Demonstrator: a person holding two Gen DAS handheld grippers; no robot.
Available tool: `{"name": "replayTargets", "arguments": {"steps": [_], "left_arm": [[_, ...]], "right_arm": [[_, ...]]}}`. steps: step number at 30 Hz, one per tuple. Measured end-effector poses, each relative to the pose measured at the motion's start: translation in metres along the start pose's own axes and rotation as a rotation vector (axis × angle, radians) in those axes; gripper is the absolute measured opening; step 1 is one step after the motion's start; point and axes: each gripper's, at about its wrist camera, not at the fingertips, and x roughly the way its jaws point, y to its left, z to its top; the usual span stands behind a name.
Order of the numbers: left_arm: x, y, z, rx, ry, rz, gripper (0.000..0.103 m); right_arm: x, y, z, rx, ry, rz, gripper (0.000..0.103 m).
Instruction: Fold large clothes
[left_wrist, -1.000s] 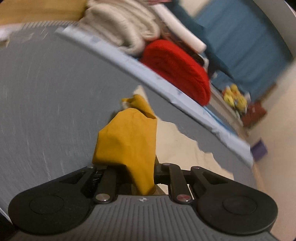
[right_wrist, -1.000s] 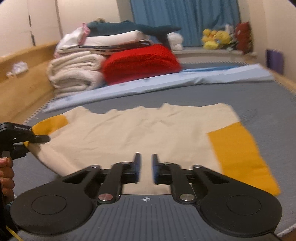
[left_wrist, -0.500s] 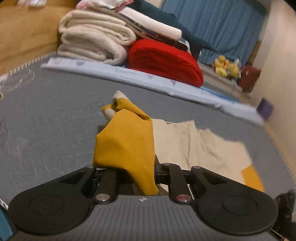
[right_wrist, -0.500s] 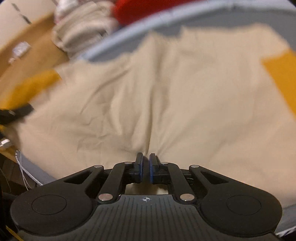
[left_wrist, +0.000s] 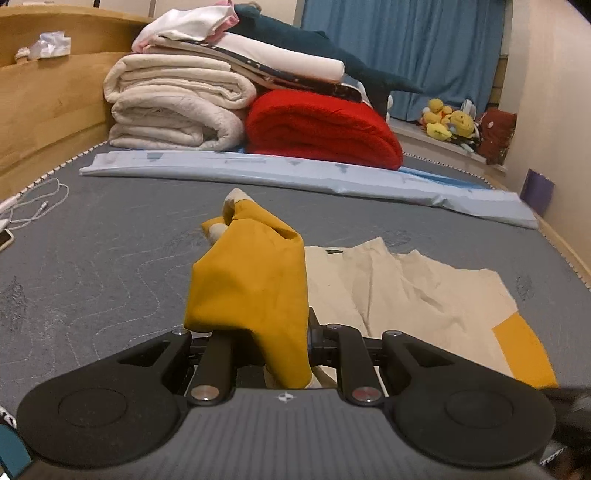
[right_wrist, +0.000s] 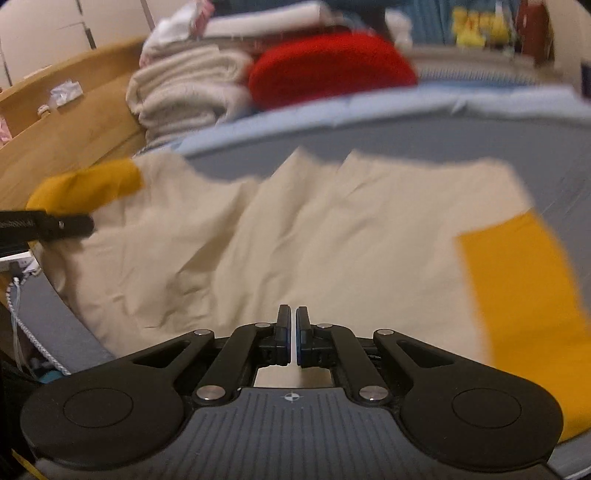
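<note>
A cream shirt (right_wrist: 332, 229) with mustard sleeves lies spread on the grey mattress (left_wrist: 92, 266). My left gripper (left_wrist: 266, 332) is shut on the left mustard sleeve (left_wrist: 251, 288), which is bunched up and lifted over its fingers. That gripper's finger (right_wrist: 55, 225) also shows in the right wrist view at the left edge, with the sleeve (right_wrist: 88, 184) above it. My right gripper (right_wrist: 291, 332) is shut at the shirt's near middle, and creases in the cream cloth run toward its tips. The other mustard sleeve (right_wrist: 524, 295) lies flat at the right.
Folded cream blankets (left_wrist: 177, 107) and a red blanket (left_wrist: 321, 129) are stacked at the far end behind a pale blue sheet (left_wrist: 295, 173). A wooden bed frame (left_wrist: 44, 103) runs along the left. A white cable (left_wrist: 37, 206) and a phone (left_wrist: 5, 240) lie at the mattress's left edge.
The left gripper rolled level while keeping the mustard sleeve lifted. The right gripper's jaws closed and it dropped onto the shirt's near middle, where the cloth has creased.
</note>
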Motion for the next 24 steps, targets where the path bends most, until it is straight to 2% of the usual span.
{"name": "replayTargets", "arguments": {"steps": [6,12,16,19,22,24], "left_arm": [[-0.005,-0.023,0.008,0.065,0.004,0.05,0.018],[-0.013,-0.046,0.021,0.091,0.015,0.036,0.018],[-0.013,-0.053,0.028,0.078,0.004,-0.004,0.018],[-0.008,-0.05,0.014,0.074,-0.038,-0.029,0.018],[0.005,-0.055,0.013,0.073,0.013,0.011,0.018],[0.003,-0.055,0.02,0.039,-0.003,-0.018,0.018]], "right_arm": [[-0.056,-0.058,0.001,-0.027,-0.072,-0.095,0.004],[-0.1,-0.089,-0.006,-0.018,-0.153,-0.147,0.01],[-0.093,-0.086,-0.002,-0.02,-0.185,-0.173,0.01],[-0.078,-0.079,0.002,-0.002,-0.174,-0.182,0.01],[-0.068,-0.074,0.006,0.0,-0.169,-0.18,0.01],[-0.062,-0.074,0.009,0.024,-0.167,-0.179,0.01]]}}
